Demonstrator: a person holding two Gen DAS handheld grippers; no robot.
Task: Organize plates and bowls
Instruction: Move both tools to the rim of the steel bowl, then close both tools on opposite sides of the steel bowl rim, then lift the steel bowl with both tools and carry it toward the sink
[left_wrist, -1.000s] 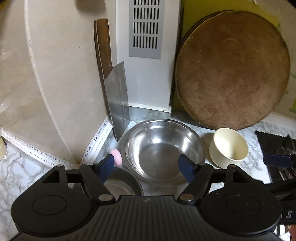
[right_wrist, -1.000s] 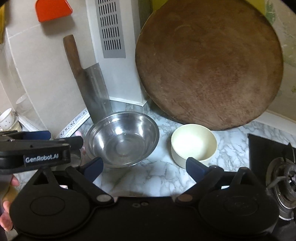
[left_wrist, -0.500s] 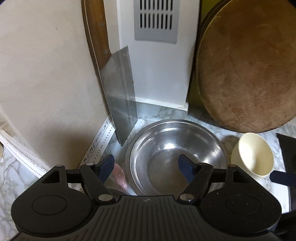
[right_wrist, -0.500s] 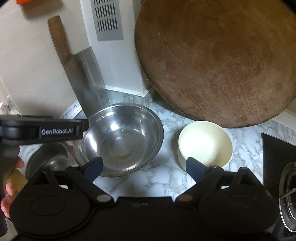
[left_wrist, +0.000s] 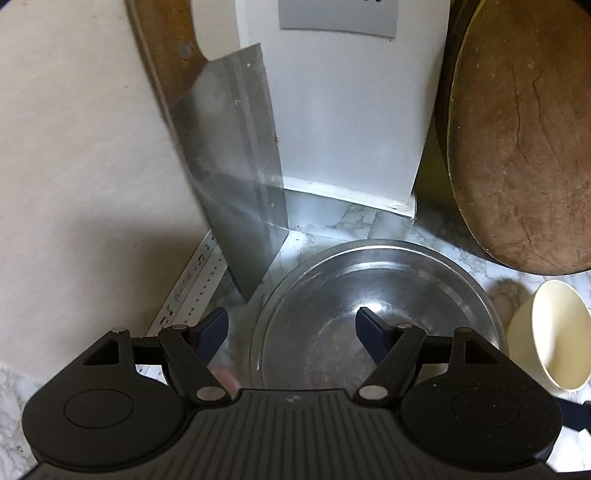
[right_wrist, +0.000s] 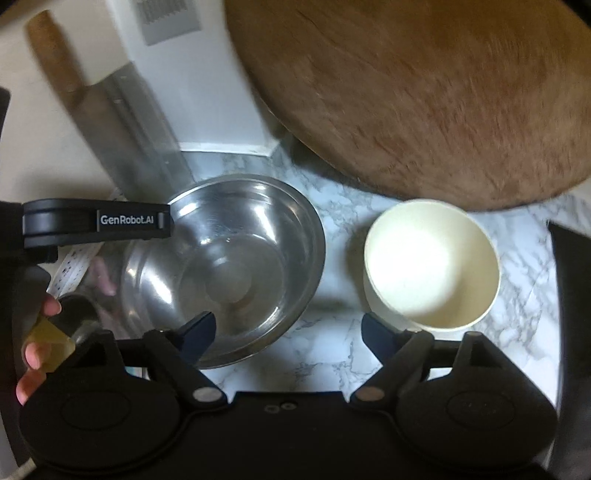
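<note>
Large round stainless steel bowl (left_wrist: 376, 306) sits on white marble-pattern counter (right_wrist: 332, 354), in the corner near the steel cleaver with wooden handle (left_wrist: 236, 177) leaning on the wall. Small cream ceramic bowl (right_wrist: 430, 264) stands just right of it, apart, below the big round brown wooden chopping board (right_wrist: 424, 92). Left gripper (left_wrist: 291, 328) jaws spread, straddling the steel bowl's left rim, pads not pressing. Right gripper (right_wrist: 286, 332) jaws closing, only bare counter between them, cream bowl near right finger.

Both grippers now lower, nearer the steel bowl (left_wrist: 376, 317); right gripper (right_wrist: 286, 334) jaws closing, nothing between.
</note>
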